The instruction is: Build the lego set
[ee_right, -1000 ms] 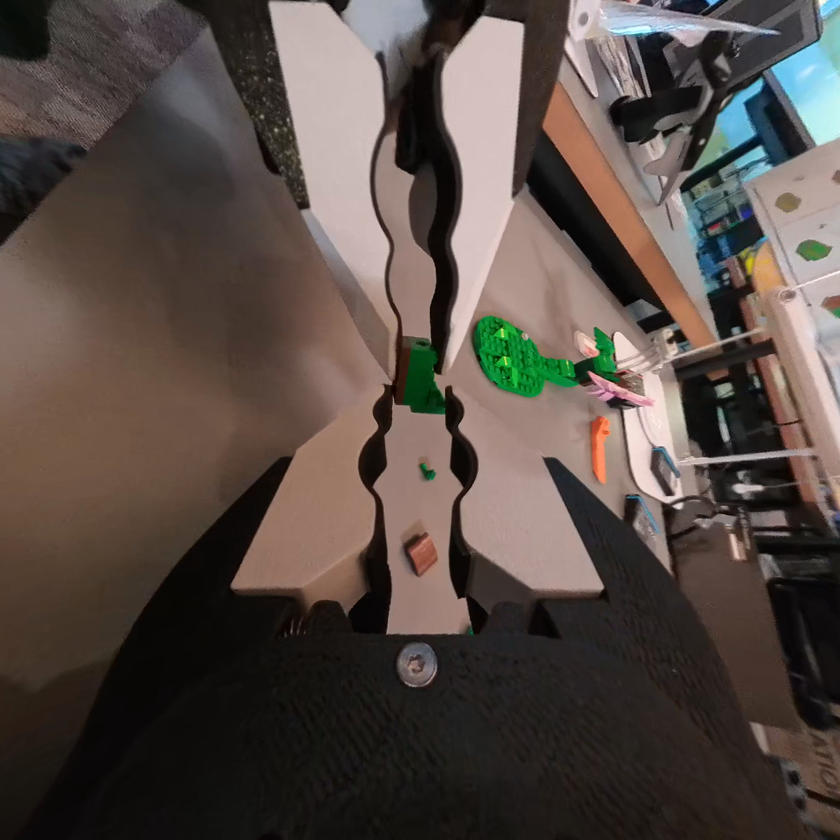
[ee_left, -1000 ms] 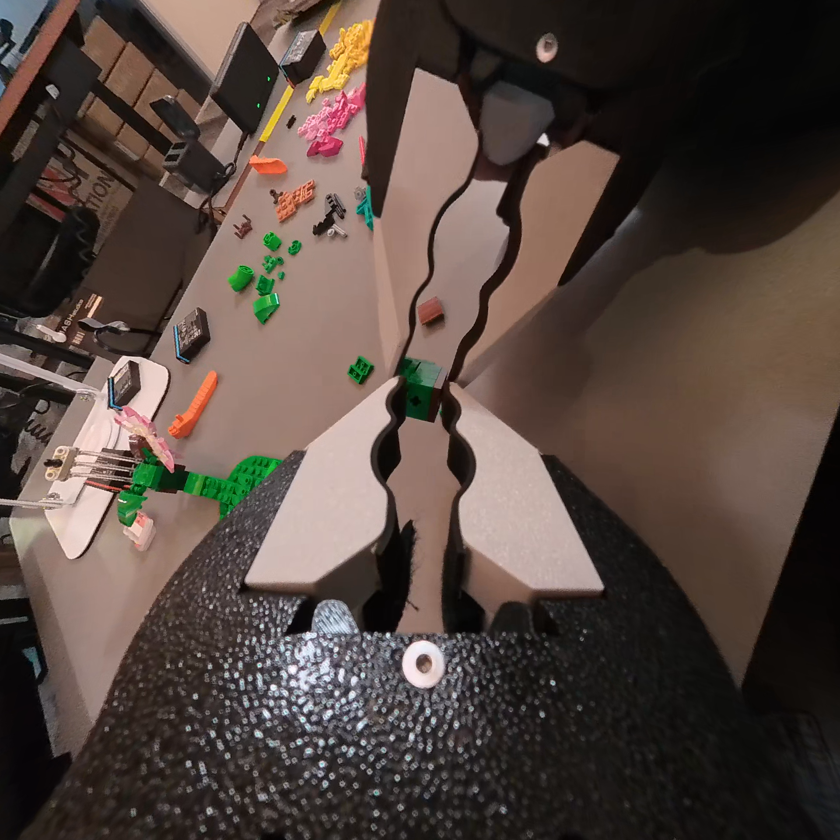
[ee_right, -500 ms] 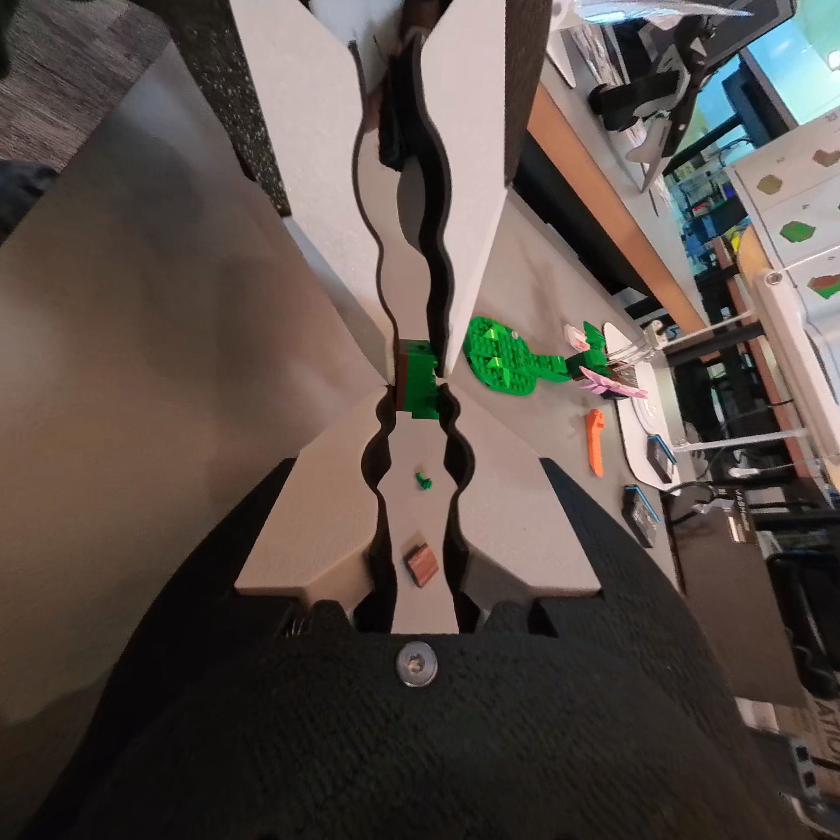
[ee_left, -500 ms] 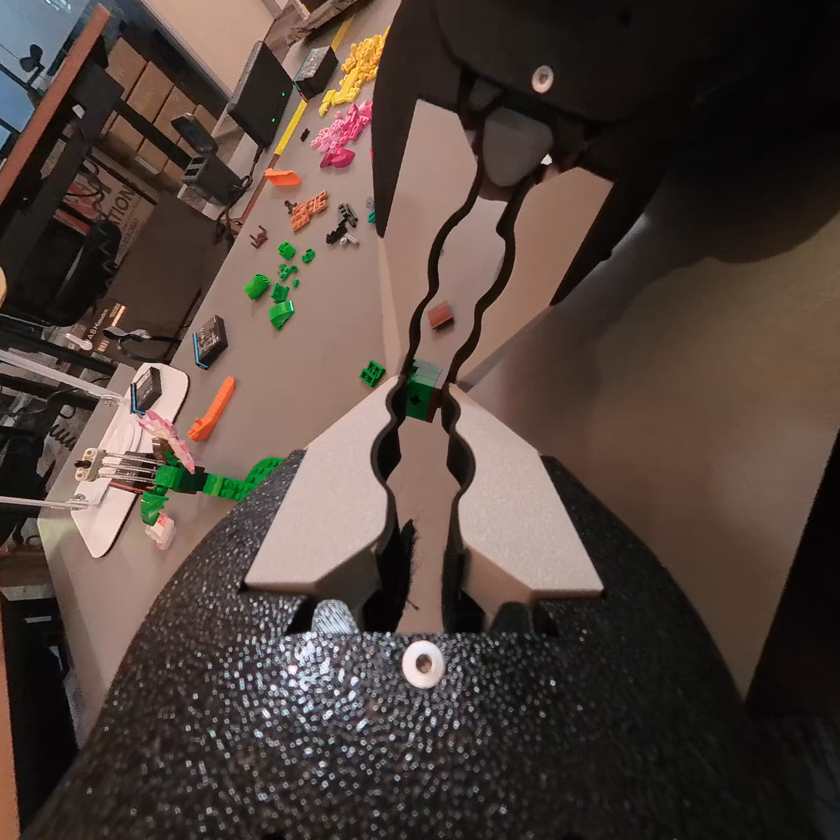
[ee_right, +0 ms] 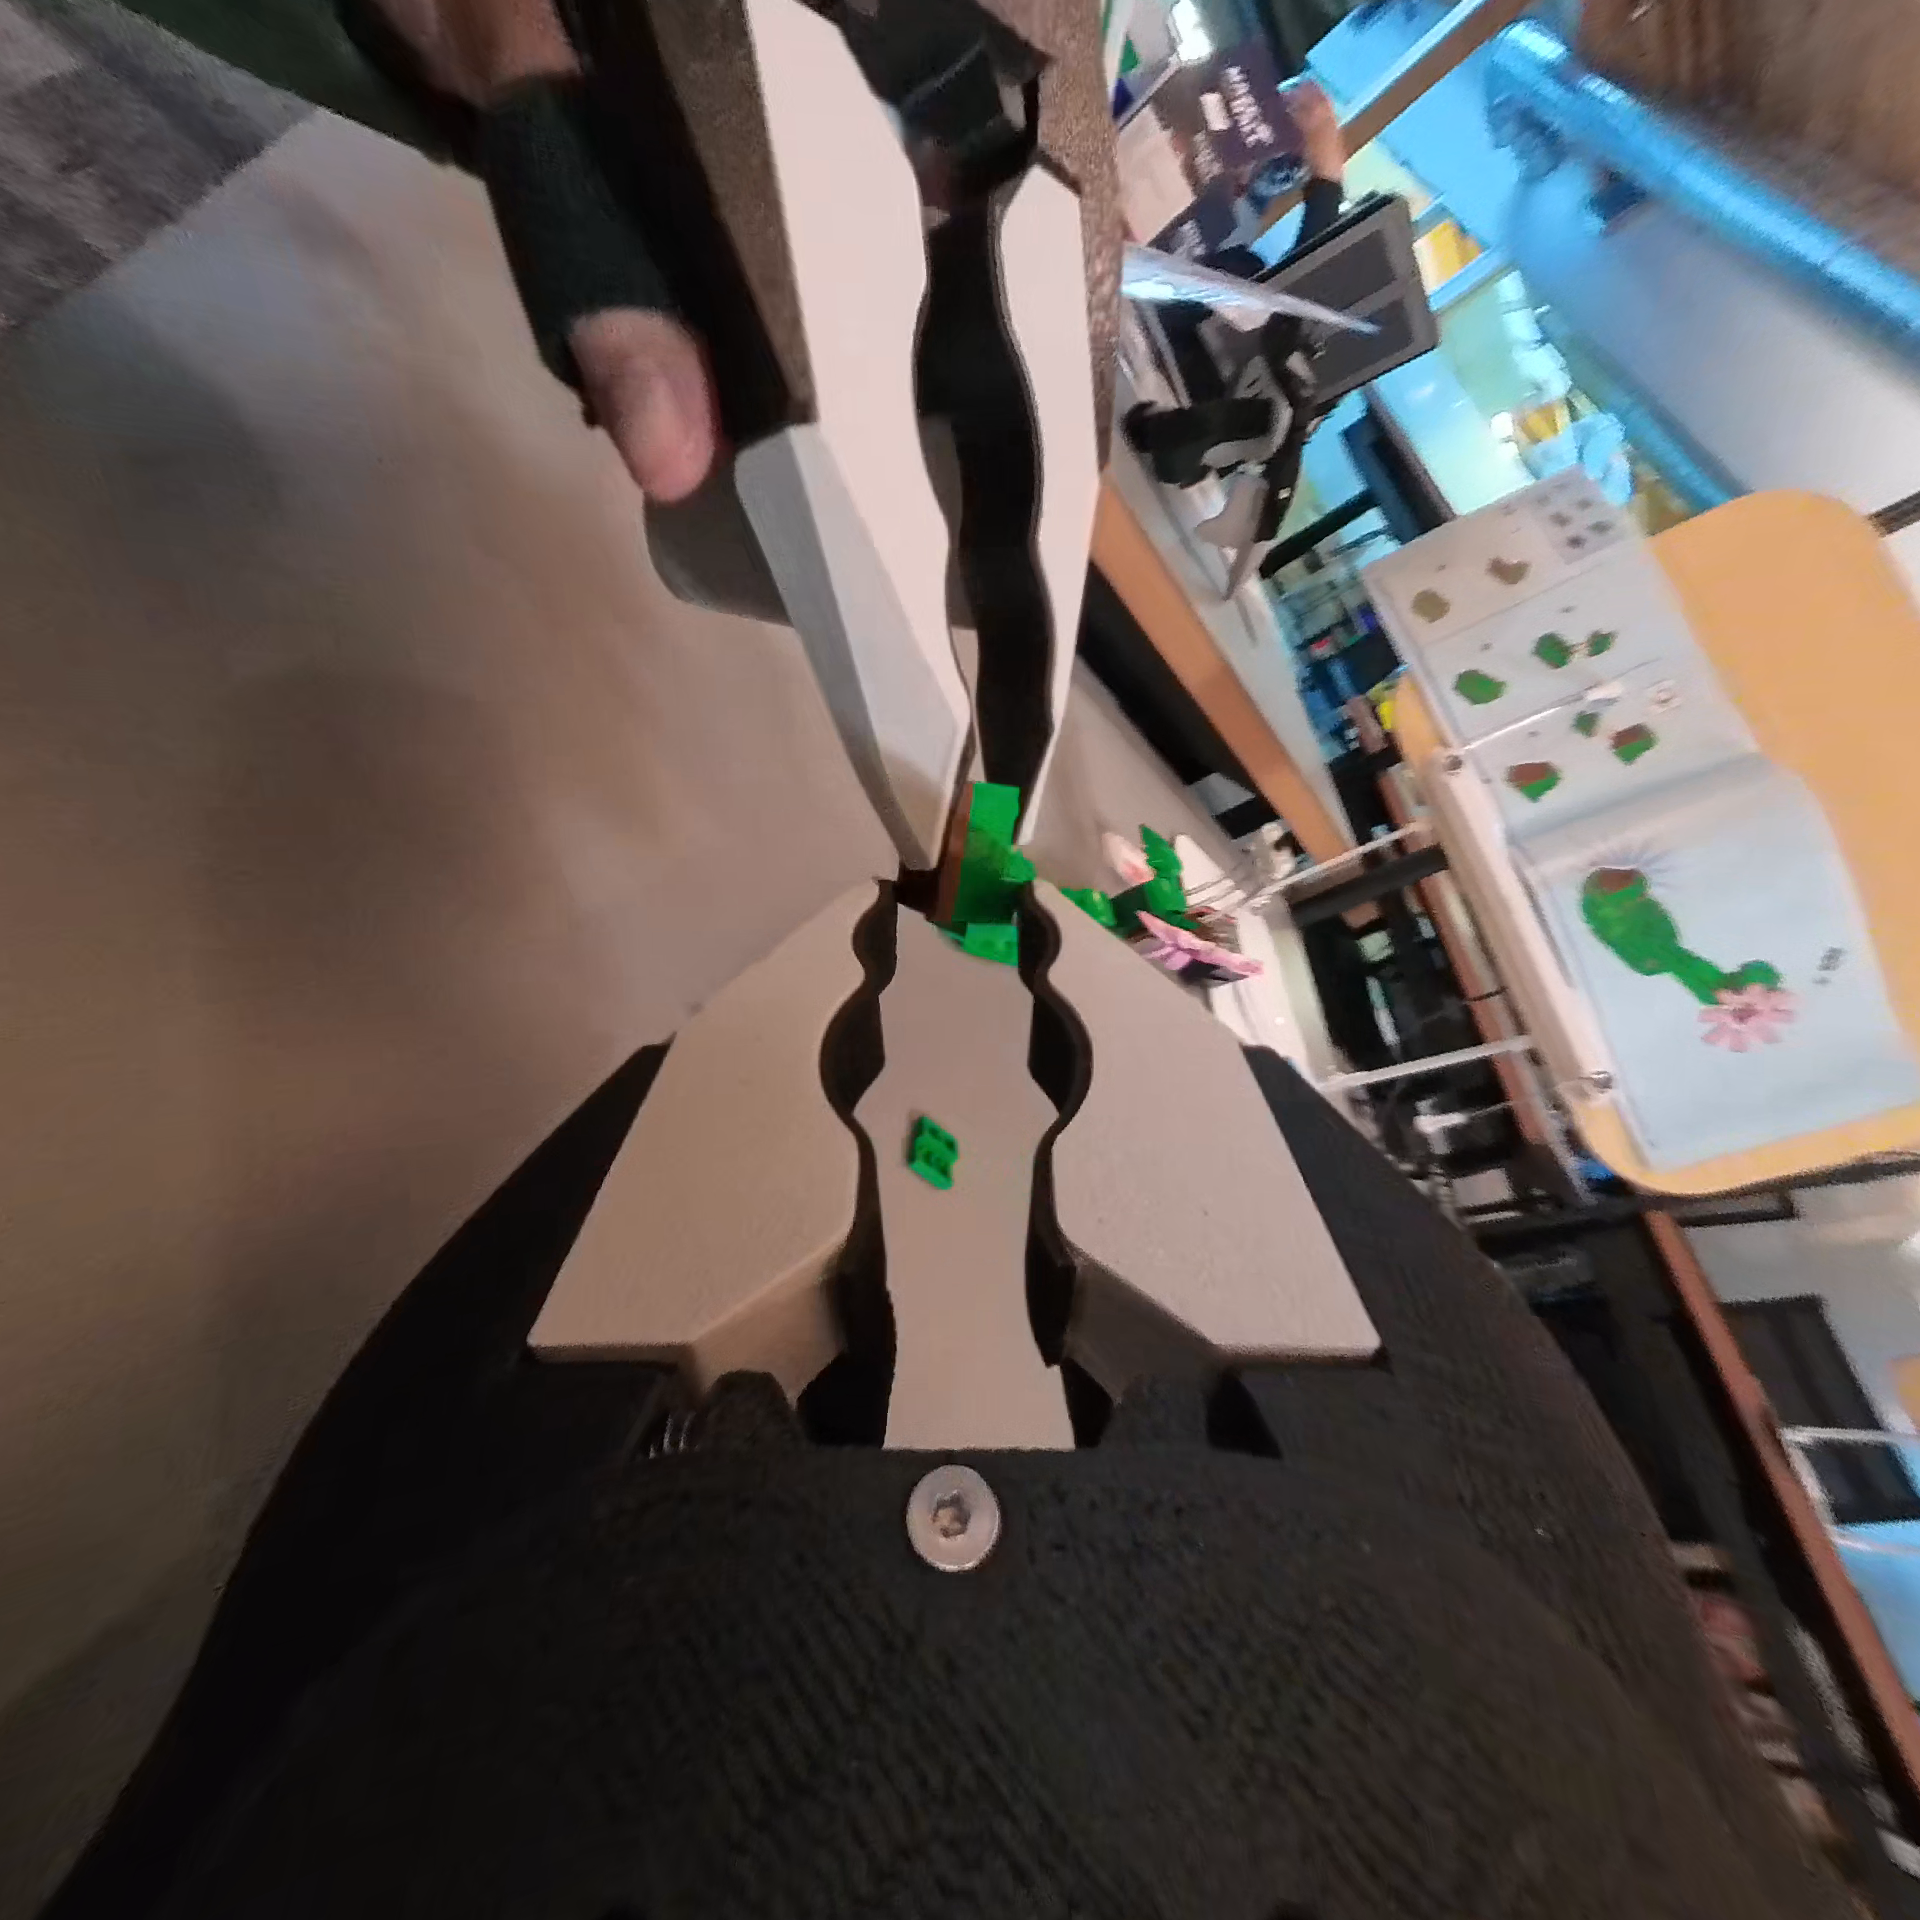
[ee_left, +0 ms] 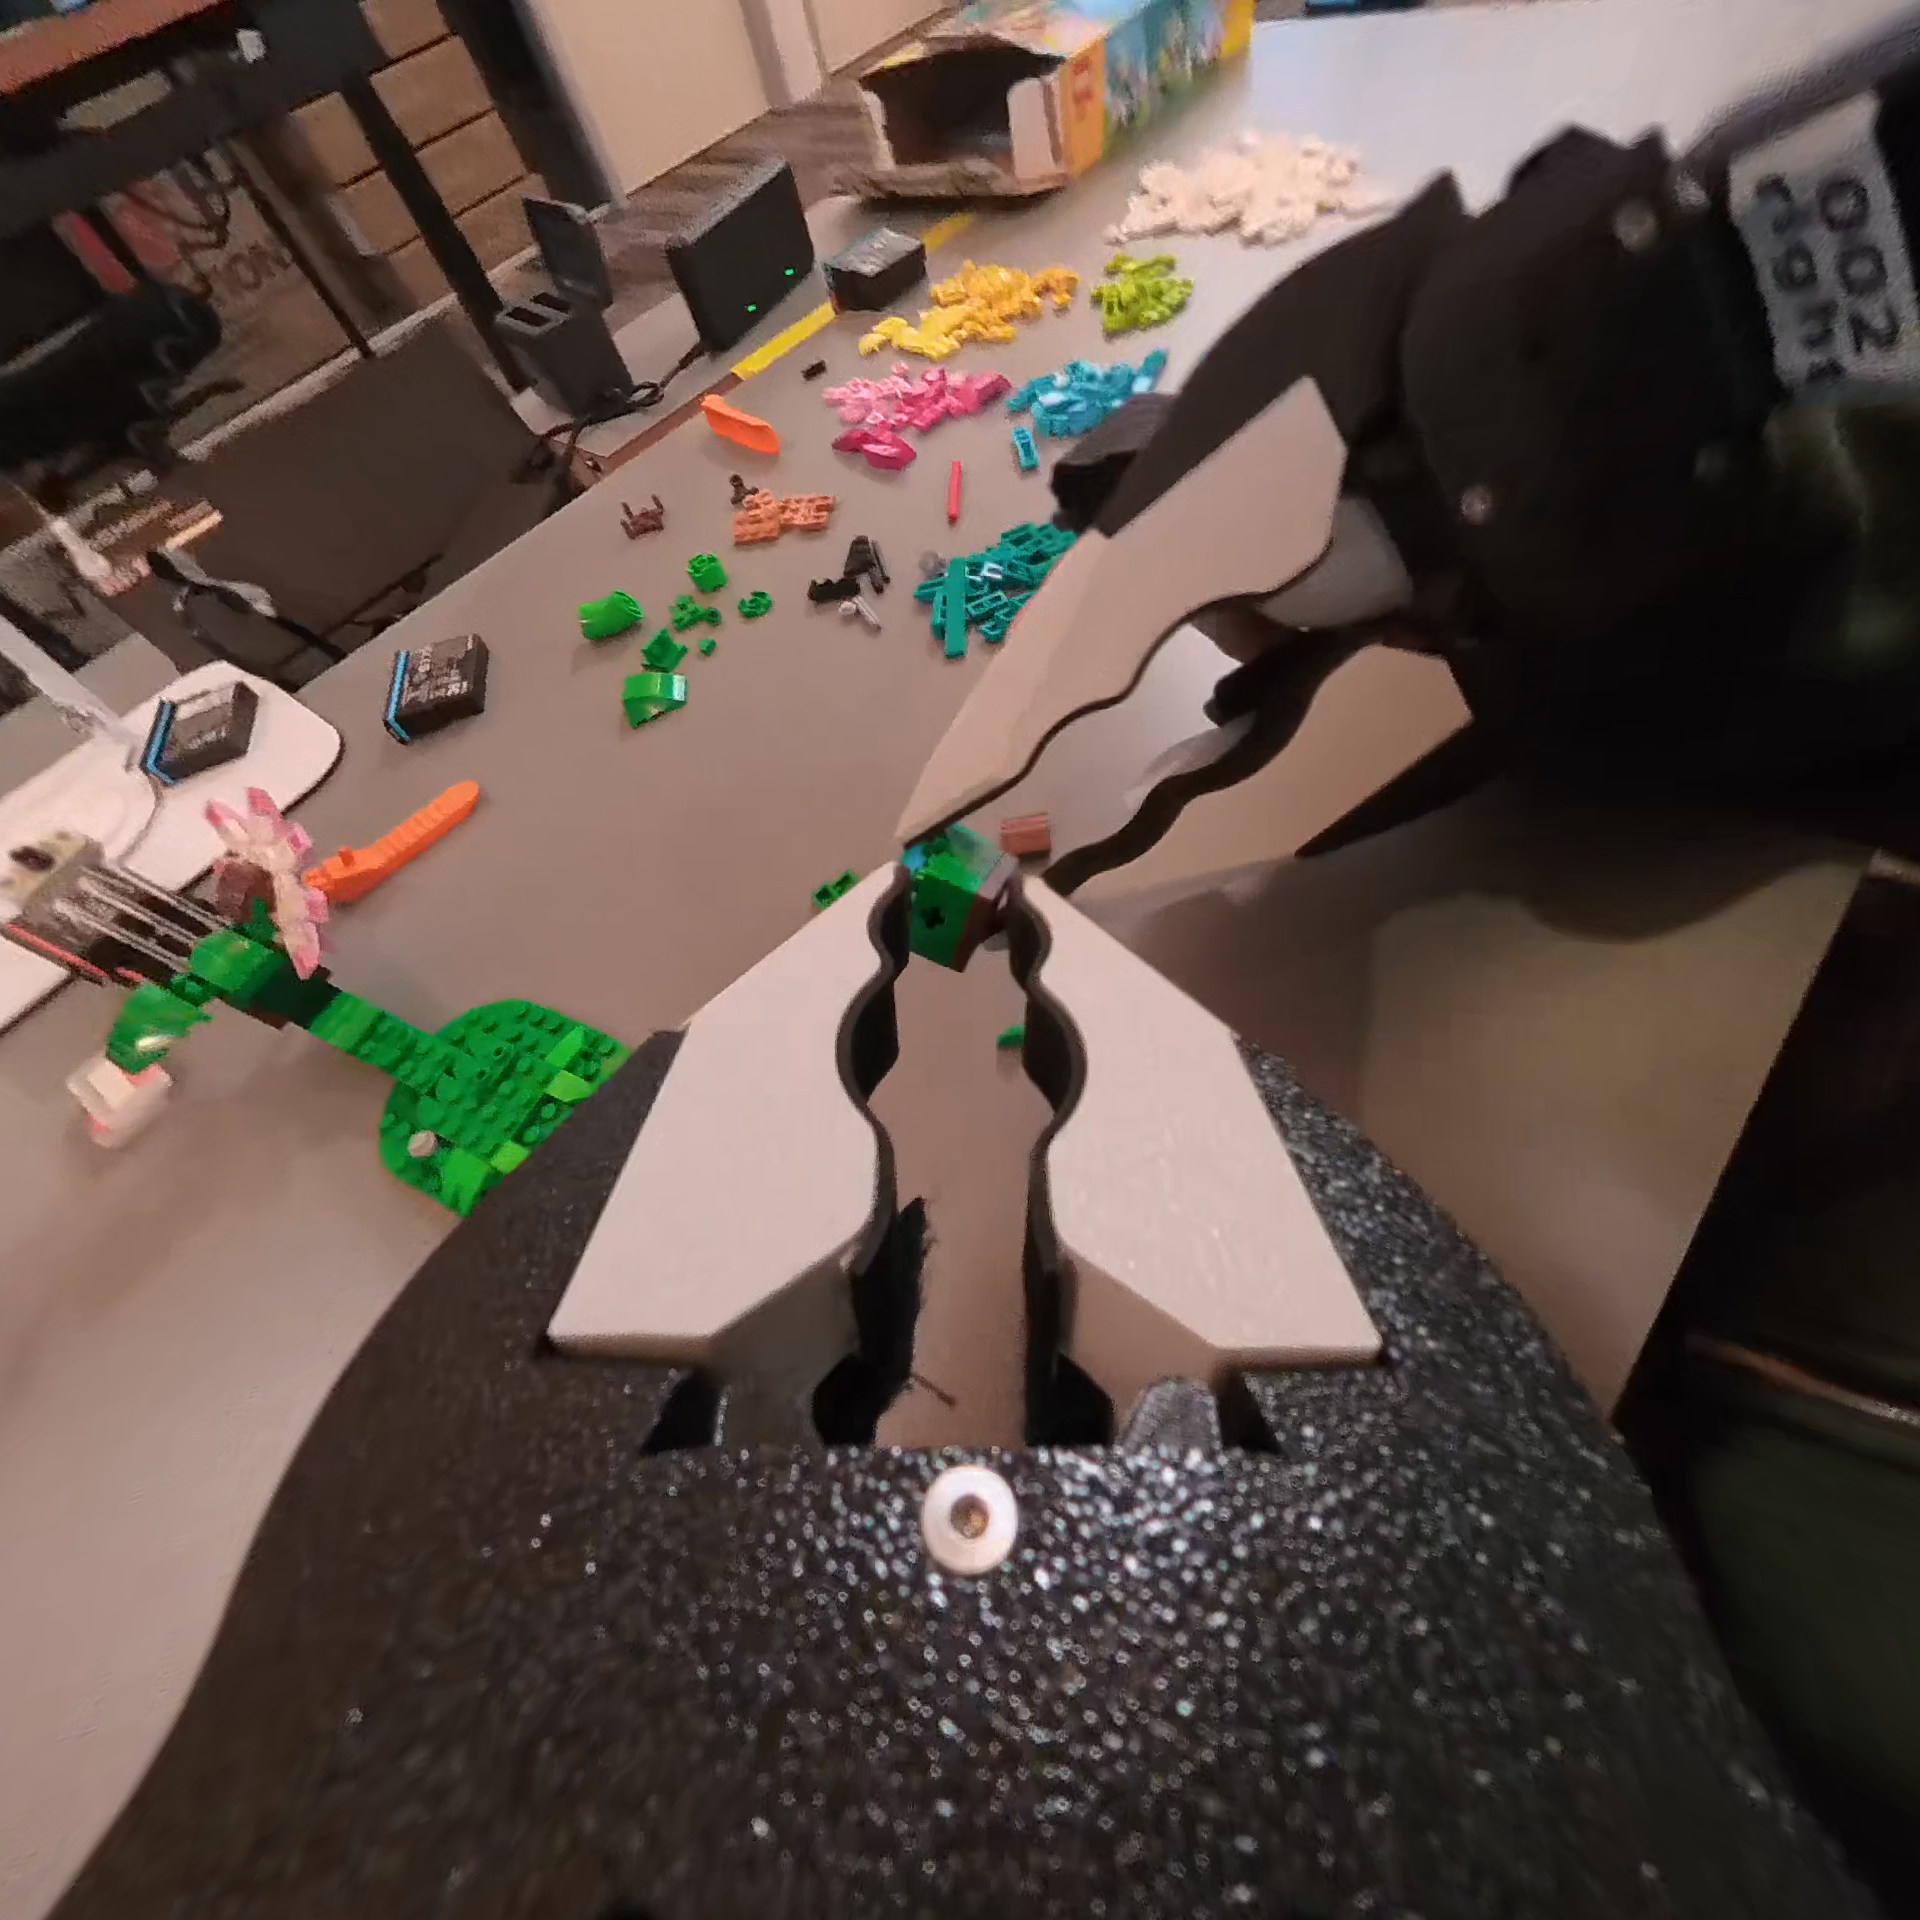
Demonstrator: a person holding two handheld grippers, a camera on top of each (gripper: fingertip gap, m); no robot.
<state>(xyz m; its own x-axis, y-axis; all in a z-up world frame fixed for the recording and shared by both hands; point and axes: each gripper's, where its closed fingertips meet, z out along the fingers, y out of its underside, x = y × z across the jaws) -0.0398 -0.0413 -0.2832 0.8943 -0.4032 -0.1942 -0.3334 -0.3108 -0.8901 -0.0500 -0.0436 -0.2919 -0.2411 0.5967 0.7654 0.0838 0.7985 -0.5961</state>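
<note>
Left claw (ee_left: 956,904): pressed onto a small green-and-brown sub-assembly (ee_left: 951,914), which is pinched at the fingertips above the desk (ee_left: 675,831).
Right claw (ee_right: 961,899): met tip to tip with the left claw; its fingers are closed on the same sub-assembly (ee_right: 982,868) from the opposite side.
Step in hand: judged to be the pressing together, or re-gripping, of two small pieces held between both claws.
Done: a partial green model (ee_left: 436,1070) with a leafy base and a pink flower (ee_left: 275,873) is seen lying to the left of the left claw, just beside its housing.
Left: a loose green plate (ee_right: 932,1151) lies under the right claw's fingers, and a small brown piece (ee_left: 1027,833) just beyond the tips; sorted piles of yellow, pink, teal, lime and white bricks (ee_left: 935,395) lie well ahead, largely unused.
Progress: judged early to middle; most parts are not yet placed.
Reference: an open instruction booklet (ee_right: 1683,883) is propped to the right of the right claw.
</note>
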